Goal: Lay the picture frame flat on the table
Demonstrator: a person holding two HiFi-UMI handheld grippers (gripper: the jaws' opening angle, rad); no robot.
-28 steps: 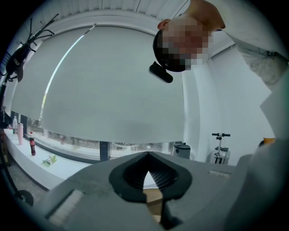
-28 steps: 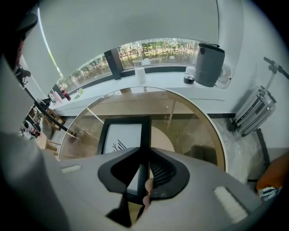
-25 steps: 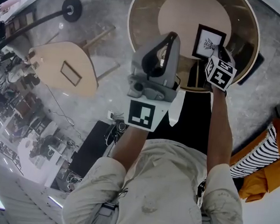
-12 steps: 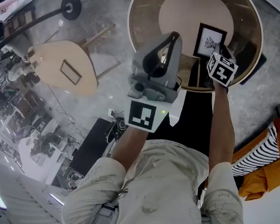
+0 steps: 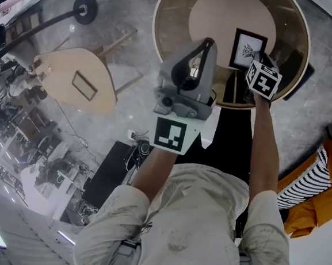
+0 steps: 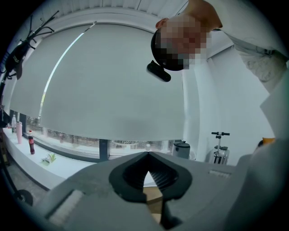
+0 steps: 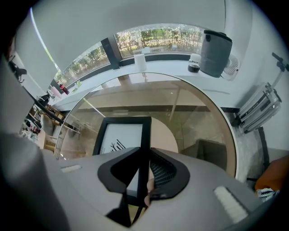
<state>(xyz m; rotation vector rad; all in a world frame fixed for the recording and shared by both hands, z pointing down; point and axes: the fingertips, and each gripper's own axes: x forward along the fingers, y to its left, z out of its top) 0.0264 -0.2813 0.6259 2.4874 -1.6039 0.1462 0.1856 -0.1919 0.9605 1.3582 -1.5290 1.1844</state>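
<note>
A black picture frame with a white print rests on the beige centre of the round glass table, its face showing from above. My right gripper points steeply down at the frame's right edge. In the right gripper view the frame runs between the jaws of my right gripper, which is shut on that edge. These jaws have just eased open a little, with the edge still between them. My left gripper is held up over the table's near rim. The left gripper view shows this gripper shut and holding nothing.
A pale wooden chair and a lamp base stand on the floor to the left. Striped and orange cloth lies at the right. Beyond the table, a grey bin and a white cup sit on the window ledge.
</note>
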